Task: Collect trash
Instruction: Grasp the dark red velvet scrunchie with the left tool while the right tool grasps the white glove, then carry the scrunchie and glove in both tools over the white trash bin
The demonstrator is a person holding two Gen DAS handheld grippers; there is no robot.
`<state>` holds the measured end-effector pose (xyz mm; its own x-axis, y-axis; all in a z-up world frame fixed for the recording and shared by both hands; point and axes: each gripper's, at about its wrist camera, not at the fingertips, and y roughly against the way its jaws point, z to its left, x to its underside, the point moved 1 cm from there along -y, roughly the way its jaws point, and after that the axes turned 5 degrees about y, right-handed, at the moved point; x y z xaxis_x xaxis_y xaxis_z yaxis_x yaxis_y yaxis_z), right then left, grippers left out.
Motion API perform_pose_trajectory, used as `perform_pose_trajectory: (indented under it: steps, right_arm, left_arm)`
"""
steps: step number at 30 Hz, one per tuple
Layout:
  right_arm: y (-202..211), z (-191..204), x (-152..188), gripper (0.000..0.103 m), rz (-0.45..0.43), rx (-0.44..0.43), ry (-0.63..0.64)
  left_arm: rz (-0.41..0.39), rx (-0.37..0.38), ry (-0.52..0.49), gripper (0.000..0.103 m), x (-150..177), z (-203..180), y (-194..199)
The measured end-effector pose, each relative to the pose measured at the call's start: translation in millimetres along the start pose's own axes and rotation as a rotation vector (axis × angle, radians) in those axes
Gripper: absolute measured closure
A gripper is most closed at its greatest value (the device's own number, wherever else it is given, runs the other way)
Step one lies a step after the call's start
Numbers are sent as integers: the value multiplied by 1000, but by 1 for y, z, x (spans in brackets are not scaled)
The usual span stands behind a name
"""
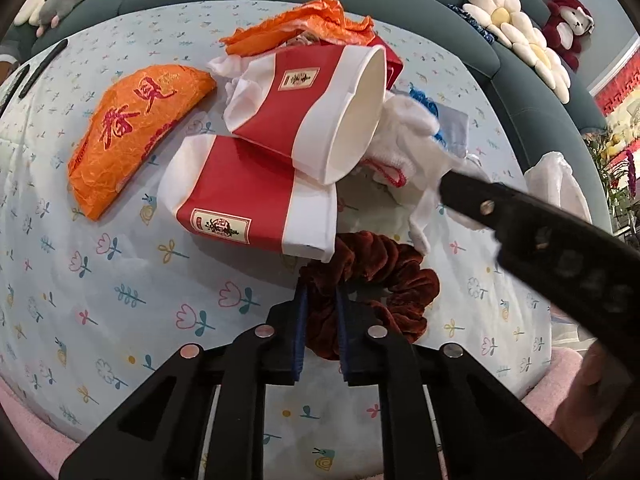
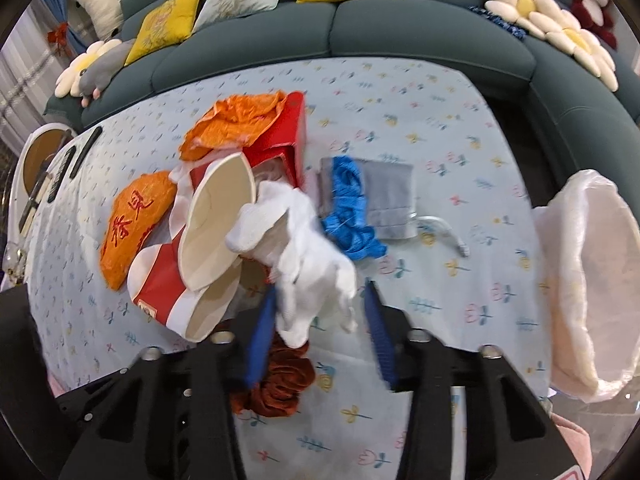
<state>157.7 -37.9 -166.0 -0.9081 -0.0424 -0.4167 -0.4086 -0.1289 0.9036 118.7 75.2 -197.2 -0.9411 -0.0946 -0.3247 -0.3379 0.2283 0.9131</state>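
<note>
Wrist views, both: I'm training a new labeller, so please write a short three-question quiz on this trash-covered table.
1. True or false: the left tool is shut on the brown scrunchie.
2. What sits between the fingers of the right tool? A) white cloth B) blue yarn C) orange wrapper
3. How many red-and-white paper cups lie on the table?

Key: 1 true; 2 A; 3 two.
</note>
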Motion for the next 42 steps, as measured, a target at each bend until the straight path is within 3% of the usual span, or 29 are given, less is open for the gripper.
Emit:
perform_pose_trajectory:
  steps: [3,16,30,42]
  right_arm:
    - [-3,2,0,99,15,-30,2]
    - [74,-11,-1,99,-121,-32,-23]
    - [179,-67,4,99,-313,11,-114]
    - [237,-154,21,99,-407,102,-242]
  left_arm:
    - [-9,-2,4,91,-3,1,6]
    - [-114,40,-17,92,-13,-22,61]
    - [-265,132,-160,92,-27,-118,137]
    - [-299,224,-307,92,-26,-208,157]
